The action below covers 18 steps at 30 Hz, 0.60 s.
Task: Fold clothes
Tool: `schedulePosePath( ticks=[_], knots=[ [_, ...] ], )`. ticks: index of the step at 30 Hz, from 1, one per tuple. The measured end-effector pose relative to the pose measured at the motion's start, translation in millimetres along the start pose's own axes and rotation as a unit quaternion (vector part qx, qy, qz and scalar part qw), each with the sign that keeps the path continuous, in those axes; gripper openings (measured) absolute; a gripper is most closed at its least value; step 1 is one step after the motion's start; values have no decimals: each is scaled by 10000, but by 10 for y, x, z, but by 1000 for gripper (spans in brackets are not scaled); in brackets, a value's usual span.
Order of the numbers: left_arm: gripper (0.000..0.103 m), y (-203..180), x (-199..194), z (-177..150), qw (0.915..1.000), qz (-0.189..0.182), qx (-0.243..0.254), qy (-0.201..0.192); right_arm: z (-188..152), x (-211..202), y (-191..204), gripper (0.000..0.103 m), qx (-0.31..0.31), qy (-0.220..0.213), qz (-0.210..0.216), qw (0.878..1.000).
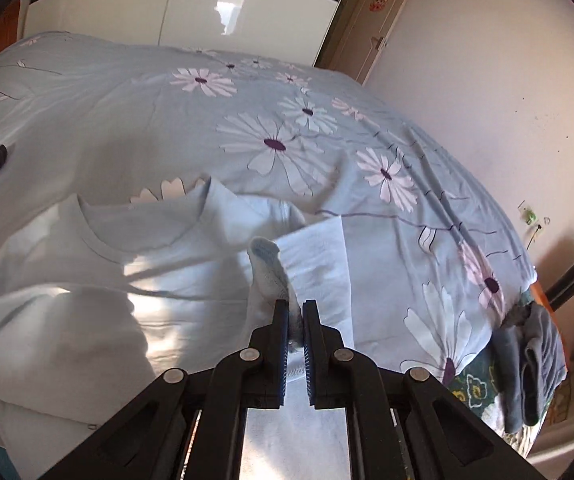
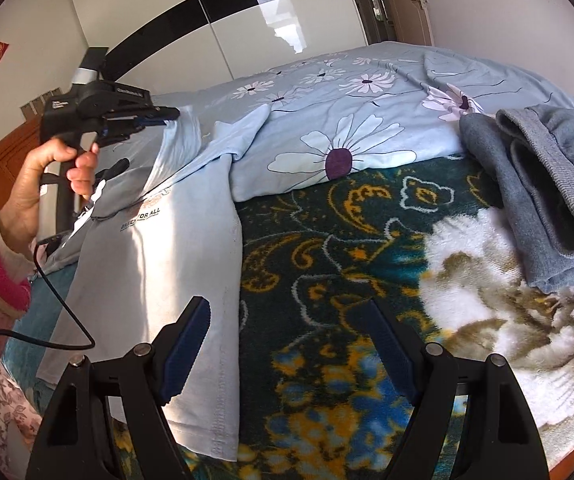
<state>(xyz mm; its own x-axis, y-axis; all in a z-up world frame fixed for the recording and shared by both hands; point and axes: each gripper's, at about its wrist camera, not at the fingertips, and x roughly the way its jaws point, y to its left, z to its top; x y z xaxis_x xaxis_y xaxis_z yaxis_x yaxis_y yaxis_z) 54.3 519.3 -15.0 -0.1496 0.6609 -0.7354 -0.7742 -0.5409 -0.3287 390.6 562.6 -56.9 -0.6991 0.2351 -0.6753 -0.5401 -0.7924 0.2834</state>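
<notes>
The shirt [image 2: 175, 240] lies on the bed [image 1: 327, 120], 1 sleeve [image 1: 271, 272] clenched in the left tongs [image 1: 296, 320]; right tongs [image 2: 287, 344] gape empty. Folding has barely begun; the grey garment [image 2: 547, 184] waits.

Left gripper [image 1: 295, 312] pinched tight on a fold of the light blue shirt [image 1: 107, 248], held by the person's hand [image 2: 53, 168] in a pink cuff, while the right gripper [image 2: 287, 344] hangs above the shirt's hem, jaws spread wide, nothing between them.
</notes>
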Motion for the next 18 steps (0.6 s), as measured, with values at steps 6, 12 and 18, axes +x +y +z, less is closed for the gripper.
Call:
schedulePosePath(
  ticks=[6, 12, 18],
  knots=[
    [44, 6, -132, -145, 9990, -325, 207, 243, 164, -47, 93, 81, -308, 1, -66, 9995],
    [63, 486, -813, -224, 9978, -210, 606, -191, 737, 104, 508, 81, -759, -171, 647, 9949],
    [65, 1693, -1214, -239, 9942, 988, 104, -412, 1442, 774, 919, 81, -1000, -50, 1163, 9882]
  ],
)
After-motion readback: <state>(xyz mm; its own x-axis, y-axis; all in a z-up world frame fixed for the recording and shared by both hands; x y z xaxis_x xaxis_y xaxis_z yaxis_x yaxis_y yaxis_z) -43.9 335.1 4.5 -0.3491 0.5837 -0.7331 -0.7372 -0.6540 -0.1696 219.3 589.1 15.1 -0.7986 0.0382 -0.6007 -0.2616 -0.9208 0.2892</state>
